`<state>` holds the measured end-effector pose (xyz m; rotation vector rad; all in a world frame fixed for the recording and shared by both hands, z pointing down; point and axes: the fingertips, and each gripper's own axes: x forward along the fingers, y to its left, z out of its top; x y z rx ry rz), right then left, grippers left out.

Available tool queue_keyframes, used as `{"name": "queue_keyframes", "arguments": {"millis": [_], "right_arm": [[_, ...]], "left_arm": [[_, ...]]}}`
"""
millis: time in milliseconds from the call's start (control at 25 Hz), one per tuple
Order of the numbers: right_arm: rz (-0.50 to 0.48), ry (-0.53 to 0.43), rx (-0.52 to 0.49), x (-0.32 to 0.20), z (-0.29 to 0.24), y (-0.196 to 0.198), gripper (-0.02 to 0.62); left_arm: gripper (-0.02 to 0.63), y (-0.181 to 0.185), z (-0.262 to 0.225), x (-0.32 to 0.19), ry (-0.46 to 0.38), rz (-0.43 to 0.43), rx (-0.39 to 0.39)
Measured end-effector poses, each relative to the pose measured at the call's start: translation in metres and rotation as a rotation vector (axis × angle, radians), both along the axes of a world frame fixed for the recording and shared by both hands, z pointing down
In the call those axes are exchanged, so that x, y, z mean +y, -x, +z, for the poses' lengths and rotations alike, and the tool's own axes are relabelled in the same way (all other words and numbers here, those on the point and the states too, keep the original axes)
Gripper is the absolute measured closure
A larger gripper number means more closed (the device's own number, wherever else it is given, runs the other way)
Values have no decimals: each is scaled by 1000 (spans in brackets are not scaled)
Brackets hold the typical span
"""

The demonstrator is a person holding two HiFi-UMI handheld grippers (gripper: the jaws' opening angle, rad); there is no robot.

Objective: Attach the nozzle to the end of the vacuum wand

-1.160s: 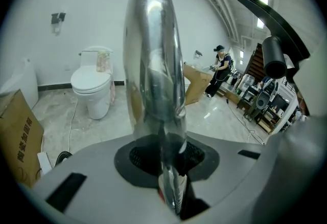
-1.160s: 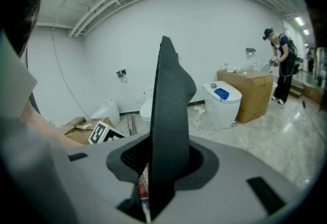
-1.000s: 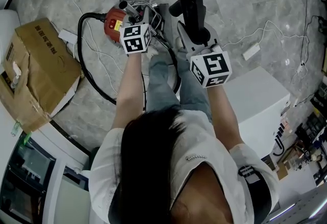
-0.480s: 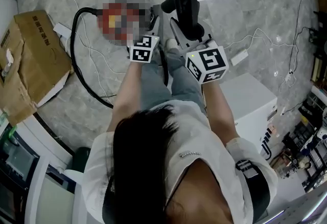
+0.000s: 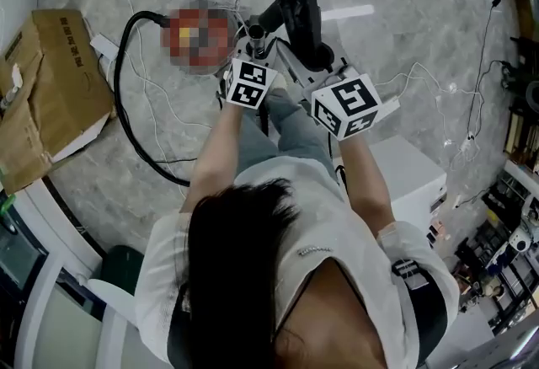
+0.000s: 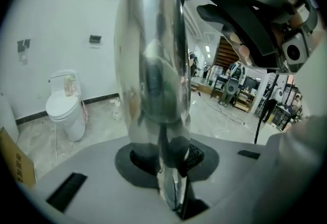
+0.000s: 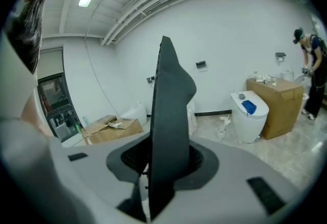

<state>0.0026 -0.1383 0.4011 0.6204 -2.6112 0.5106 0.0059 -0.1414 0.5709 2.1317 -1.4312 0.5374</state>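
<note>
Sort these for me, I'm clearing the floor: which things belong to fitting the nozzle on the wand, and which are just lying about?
Job: metal wand, black nozzle, black hose.
Lying about: cardboard box, white box, toilet.

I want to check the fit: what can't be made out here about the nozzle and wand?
Lower end of nozzle: right gripper view, sunk between the right gripper jaws.
Lower length of wand: head view, under the left gripper and arm.
Whether wand and nozzle touch: head view, too small.
Red machine: head view, blurred over.
</note>
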Motion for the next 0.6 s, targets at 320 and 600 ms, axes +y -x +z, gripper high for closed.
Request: {"name": "queue_keyframes", "arguments": {"millis": [320,600], "right_arm": [[-53,20,51,14,1,-20,459],[-75,16,84,18,-3,-31,460]], "left_arm": [[534,-31,-7,4,0,76,-10],[535,-46,-12,4,6,110,-25]]}}
